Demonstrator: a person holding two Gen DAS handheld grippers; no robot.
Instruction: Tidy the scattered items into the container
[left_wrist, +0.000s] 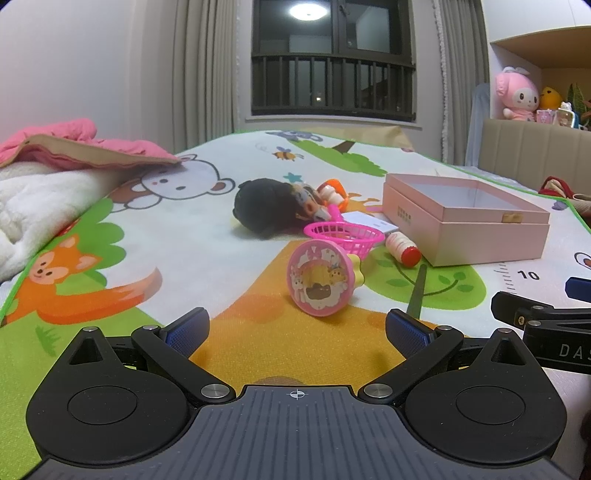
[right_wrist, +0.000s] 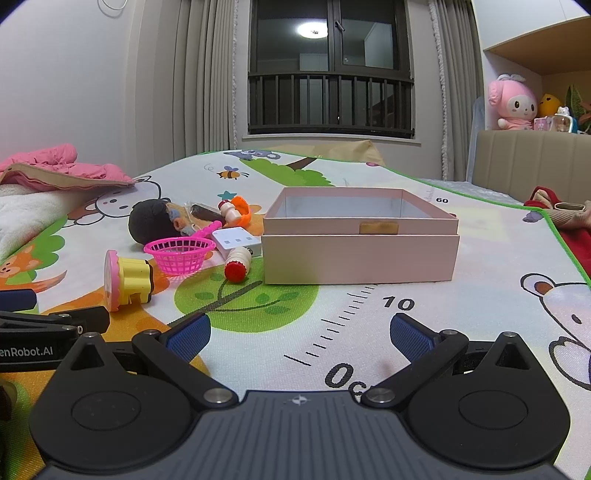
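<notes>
An open pink box (right_wrist: 360, 254) (left_wrist: 469, 236) stands on the play mat. To its left lie scattered toys: a pink round-faced toy with a yellow base (left_wrist: 320, 283) (right_wrist: 125, 280), a pink mesh basket (left_wrist: 345, 236) (right_wrist: 180, 254), a small bottle with a red cap (left_wrist: 403, 250) (right_wrist: 238, 266), a white flat block (right_wrist: 238, 240), a black plush (left_wrist: 266, 206) (right_wrist: 151, 221) and an orange toy (right_wrist: 240, 210). My left gripper (left_wrist: 295, 332) is open, just short of the pink round toy. My right gripper (right_wrist: 300, 334) is open over bare mat in front of the box.
A pink jacket and white blanket (left_wrist: 48, 177) lie on the mat's left side. A beige headboard (right_wrist: 532, 158) with plush toys (right_wrist: 511, 103) stands at the right, with red cloth (right_wrist: 569, 221) by the mat's right edge. A curtained window is behind.
</notes>
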